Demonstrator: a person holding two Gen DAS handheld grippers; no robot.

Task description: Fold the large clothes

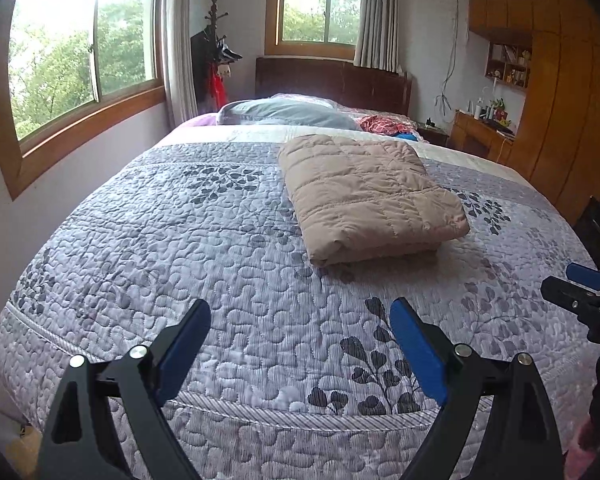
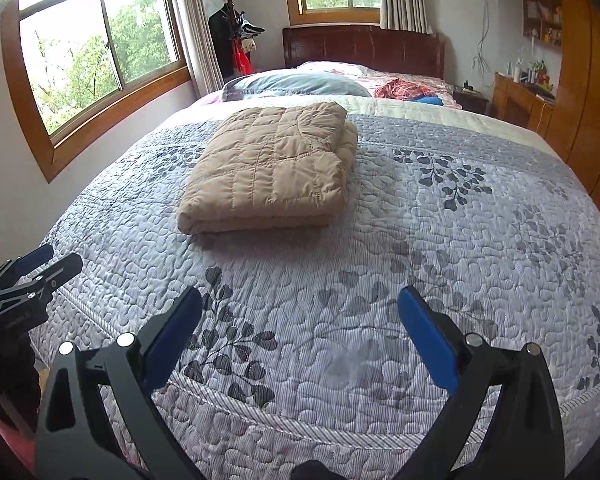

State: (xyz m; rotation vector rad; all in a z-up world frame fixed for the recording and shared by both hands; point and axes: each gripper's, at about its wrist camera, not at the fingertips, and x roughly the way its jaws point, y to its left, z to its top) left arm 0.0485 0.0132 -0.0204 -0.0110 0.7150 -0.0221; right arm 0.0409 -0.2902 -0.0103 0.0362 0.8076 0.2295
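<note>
On the bed, mid-surface: tan quilted jacket [image 1: 368, 196], folded into a compact rectangle, lying flat on the grey leaf-print bedspread [image 1: 204, 248]. Nothing touches it.

Left gripper [image 1: 300, 332]: jaws spread wide, blue pads facing each other, nothing between them. It hovers over the foot end of the bedspread, well apart from the jacket. In the right wrist view it shows at the left edge [image 2: 46, 262], also clear of the cloth.

Right gripper [image 2: 300, 320]: likewise released, fingers wide apart, empty, above the foot end. In the left wrist view only its tip shows at the right edge [image 1: 580, 280].

Jacket in right wrist view [image 2: 272, 164]: folded edge faces the grippers, layers stacked.

Beyond the jacket: grey-blue pillow [image 1: 288, 114] near the dark wooden headboard [image 1: 332, 80], red patterned cloth [image 1: 380, 124] beside it. Two windows [image 1: 88, 48] on the far and left walls; coat stand [image 1: 216, 52] in the corner between them; wooden wardrobe [image 1: 560, 92] at right
</note>
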